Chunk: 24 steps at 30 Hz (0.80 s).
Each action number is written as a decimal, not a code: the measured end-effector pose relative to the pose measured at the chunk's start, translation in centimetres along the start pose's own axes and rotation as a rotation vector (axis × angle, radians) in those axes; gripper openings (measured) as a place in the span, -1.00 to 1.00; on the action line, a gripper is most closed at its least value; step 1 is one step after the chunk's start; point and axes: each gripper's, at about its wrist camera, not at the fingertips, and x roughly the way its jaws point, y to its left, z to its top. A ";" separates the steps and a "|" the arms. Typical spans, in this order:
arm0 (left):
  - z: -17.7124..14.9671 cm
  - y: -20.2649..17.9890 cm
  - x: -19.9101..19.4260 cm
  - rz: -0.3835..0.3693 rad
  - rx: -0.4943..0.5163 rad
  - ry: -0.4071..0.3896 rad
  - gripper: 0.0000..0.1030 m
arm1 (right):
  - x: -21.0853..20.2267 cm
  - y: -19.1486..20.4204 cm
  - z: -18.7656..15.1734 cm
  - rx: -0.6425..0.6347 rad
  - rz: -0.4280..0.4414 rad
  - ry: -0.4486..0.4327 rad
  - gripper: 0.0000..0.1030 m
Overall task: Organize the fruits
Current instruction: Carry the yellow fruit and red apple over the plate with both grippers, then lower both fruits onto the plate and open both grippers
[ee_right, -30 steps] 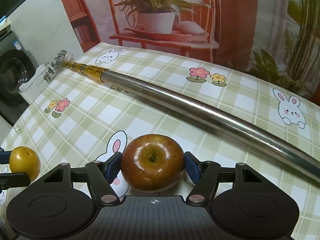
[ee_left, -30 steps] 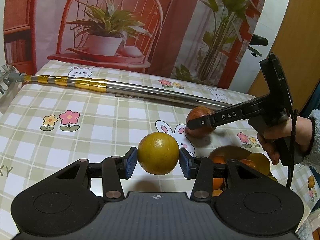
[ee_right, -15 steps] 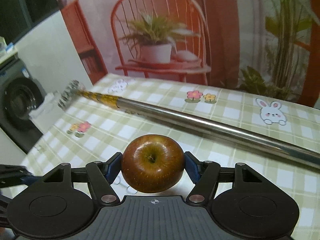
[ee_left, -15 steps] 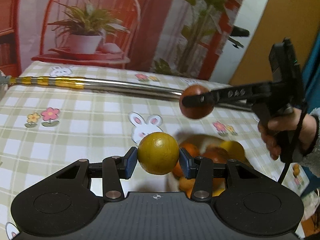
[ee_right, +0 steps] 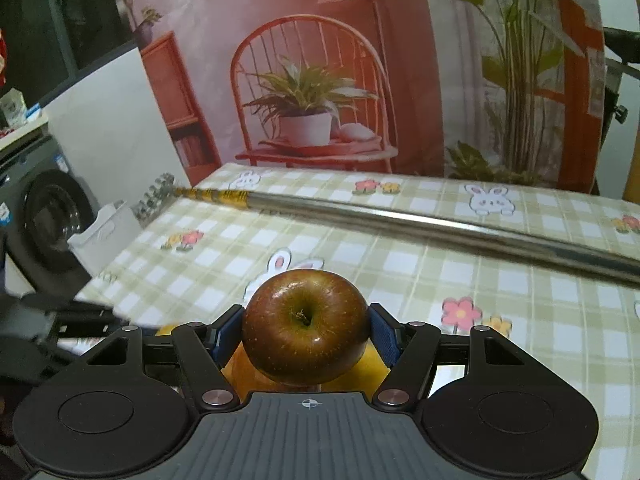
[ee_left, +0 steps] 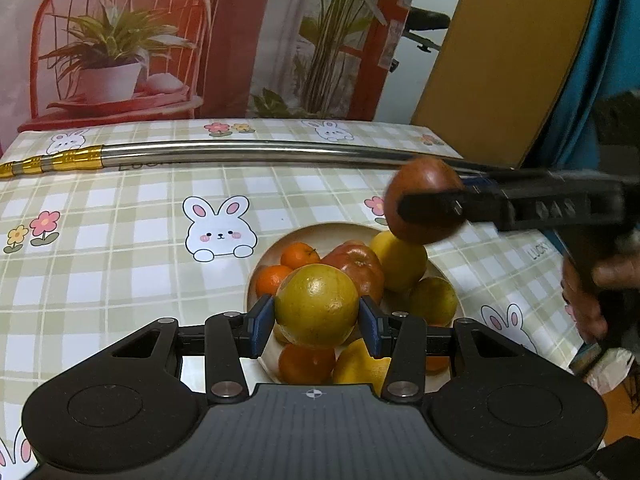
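My left gripper (ee_left: 317, 312) is shut on a yellow-green round fruit (ee_left: 316, 306), held just above a wooden bowl (ee_left: 276, 248) piled with several oranges, a red apple (ee_left: 354, 264) and yellow fruits. My right gripper (ee_right: 306, 334) is shut on a dark red apple (ee_right: 305, 328). In the left wrist view that apple (ee_left: 424, 200) hangs over the bowl's far right rim, clamped by the right gripper (ee_left: 430, 204) that a hand (ee_left: 584, 300) holds. Orange and yellow fruit show right under the apple in the right wrist view.
A long steel pole with gold bands (ee_left: 240, 152) lies across the far side of the checked tablecloth (ee_left: 120, 240). A printed backdrop stands behind the table. A washing machine (ee_right: 44, 216) and a white bin (ee_right: 104, 236) sit off the table's left end.
Both grippers have travelled toward the bowl with their fruit. The bowl now lies under my left gripper, and the red apple has risen off the table and hangs above the bowl's rim.
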 end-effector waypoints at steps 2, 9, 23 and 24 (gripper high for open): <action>-0.1 0.2 0.5 -0.011 -0.030 0.012 -0.07 | -0.1 0.5 -1.1 -0.025 -0.008 0.017 0.21; -0.6 -0.3 1.3 0.003 -0.037 0.029 -0.07 | 0.2 1.9 -4.3 -0.080 -0.006 0.062 0.21; 0.0 -0.4 1.9 0.001 -0.005 0.056 -0.07 | 0.9 2.8 -5.3 -0.118 0.011 0.058 0.22; 0.0 -0.4 1.9 0.000 -0.003 0.059 -0.07 | 0.8 2.8 -5.3 -0.118 0.011 0.053 0.22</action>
